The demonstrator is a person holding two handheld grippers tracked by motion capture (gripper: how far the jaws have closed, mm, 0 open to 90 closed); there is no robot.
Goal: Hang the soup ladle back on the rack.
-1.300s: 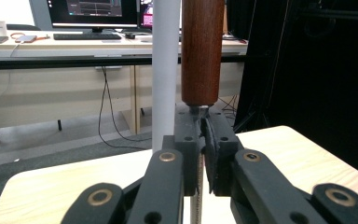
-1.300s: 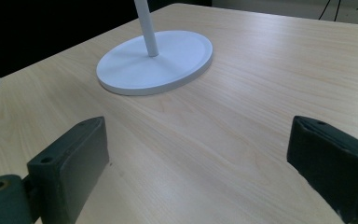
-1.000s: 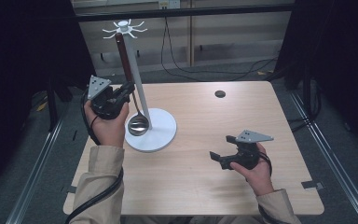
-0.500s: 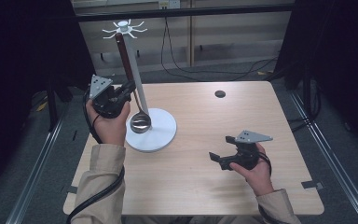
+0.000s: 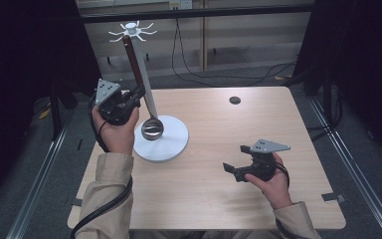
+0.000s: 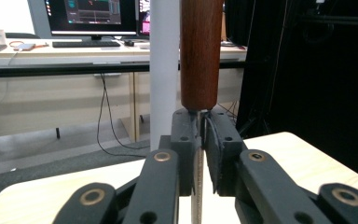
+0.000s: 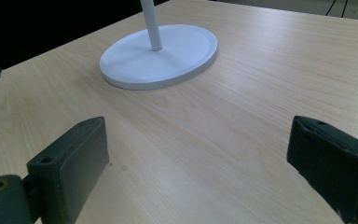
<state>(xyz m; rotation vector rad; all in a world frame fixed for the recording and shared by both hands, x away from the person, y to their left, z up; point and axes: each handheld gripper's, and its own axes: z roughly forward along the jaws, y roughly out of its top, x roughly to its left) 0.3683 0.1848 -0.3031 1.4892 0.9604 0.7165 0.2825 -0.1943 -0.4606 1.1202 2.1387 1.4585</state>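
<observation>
The left claw is clamped on the thin metal shank of a ladle, just below its brown wooden handle; the left gripper view shows the jaws pressed flat on the metal from either side. The grip sits high on the shank, which I judge keeps the utensil upright and lets the handle end be steered toward the hooks at the top of the white stand.

The ladle runs close alongside the stand's white pole, its bowl low over the round white base; whether bowl and base touch cannot be told. The pole itself is the nearest obstruction to any sideways move.

The right claw is spread wide and holds nothing, low over bare bench, well apart from the stand. I judge it is parked clear of the work.

A small dark disc lies near the far edge. Cables trail on the floor beyond.
</observation>
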